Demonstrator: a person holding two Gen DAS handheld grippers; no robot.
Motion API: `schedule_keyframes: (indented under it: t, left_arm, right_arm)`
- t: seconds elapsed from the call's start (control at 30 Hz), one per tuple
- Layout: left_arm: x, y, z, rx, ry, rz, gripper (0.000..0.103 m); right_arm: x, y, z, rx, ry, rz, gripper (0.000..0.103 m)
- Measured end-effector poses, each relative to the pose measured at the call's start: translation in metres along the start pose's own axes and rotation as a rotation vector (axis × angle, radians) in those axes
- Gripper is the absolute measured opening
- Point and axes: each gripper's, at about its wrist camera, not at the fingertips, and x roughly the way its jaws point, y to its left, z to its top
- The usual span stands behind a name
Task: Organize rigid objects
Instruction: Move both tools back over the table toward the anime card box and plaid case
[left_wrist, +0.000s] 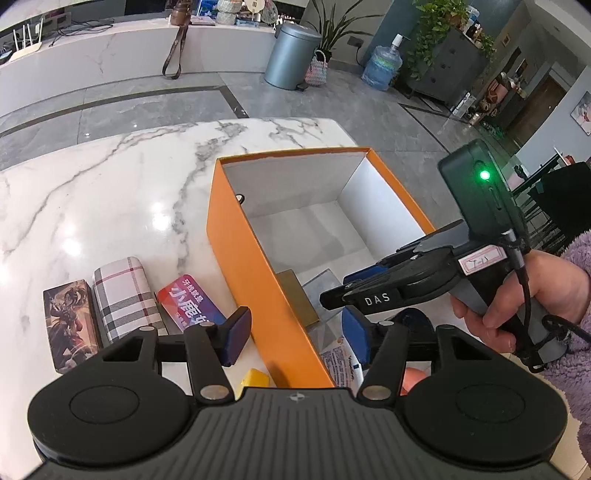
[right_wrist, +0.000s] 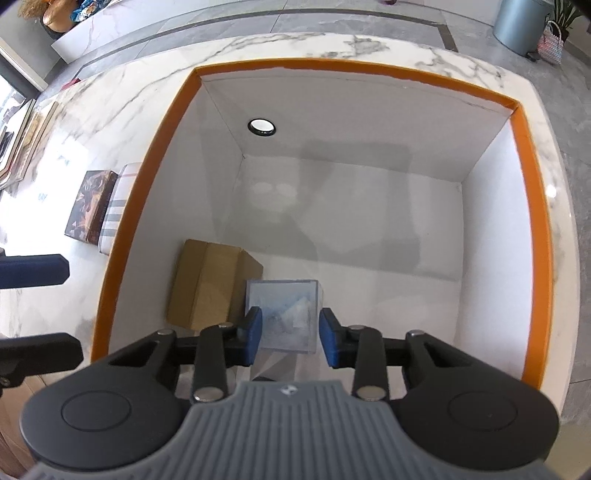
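An open orange box (left_wrist: 236, 258) with a white inside stands on the marble table (left_wrist: 92, 192). In it lies a brown cardboard box (right_wrist: 210, 284), and beside that a clear plastic box (right_wrist: 284, 314). My right gripper (right_wrist: 290, 330) reaches down into the orange box, its blue pads against both sides of the clear box. My left gripper (left_wrist: 295, 338) is open and straddles the orange box's near wall, holding nothing. Left of the orange box lie a plaid case (left_wrist: 123, 295), a dark illustrated box (left_wrist: 70, 325) and a red and blue packet (left_wrist: 192, 302).
A yellow piece (left_wrist: 255, 378) and a white printed packet (left_wrist: 341, 365) sit under my left gripper. A person's hand (left_wrist: 491, 295) in a purple fleece sleeve holds the right gripper's handle. Beyond the table's far edge are the grey floor and a metal bin (left_wrist: 291, 55).
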Motion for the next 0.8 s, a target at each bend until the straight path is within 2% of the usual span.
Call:
schedule_keyframes:
  t: [0.1, 0.27, 0.43, 0.47, 0.57, 0.7, 0.8]
  left_arm:
    - [-0.012, -0.001, -0.001, -0.006, -0.027, 0.029, 0.065]
    - [-0.041, -0.002, -0.011, 0.009, -0.098, 0.093, 0.065]
    - [-0.068, 0.003, -0.025, 0.034, -0.149, 0.182, 0.063]
    - [-0.072, 0.006, -0.029, 0.037, -0.154, 0.188, 0.058]
    - [-0.081, 0.013, -0.042, 0.042, -0.159, 0.191, 0.054]
    - [-0.084, 0.030, -0.058, 0.008, -0.155, 0.210, 0.053]
    - [-0.086, 0.051, -0.066, -0.054, -0.168, 0.233, 0.053]
  right_arm:
    - [-0.014, 0.006, -0.006, -0.007, -0.045, -0.004, 0.036]
    - [-0.053, 0.031, -0.016, -0.074, -0.195, -0.052, 0.040]
    - [-0.085, 0.062, -0.027, -0.126, -0.313, -0.019, 0.048]
    - [-0.088, 0.070, -0.029, -0.141, -0.326, -0.013, 0.048]
    - [-0.095, 0.093, -0.036, -0.195, -0.353, -0.002, 0.048]
    - [-0.087, 0.124, -0.043, -0.267, -0.365, -0.015, 0.048]
    - [-0.074, 0.143, -0.044, -0.270, -0.352, -0.001, 0.048]
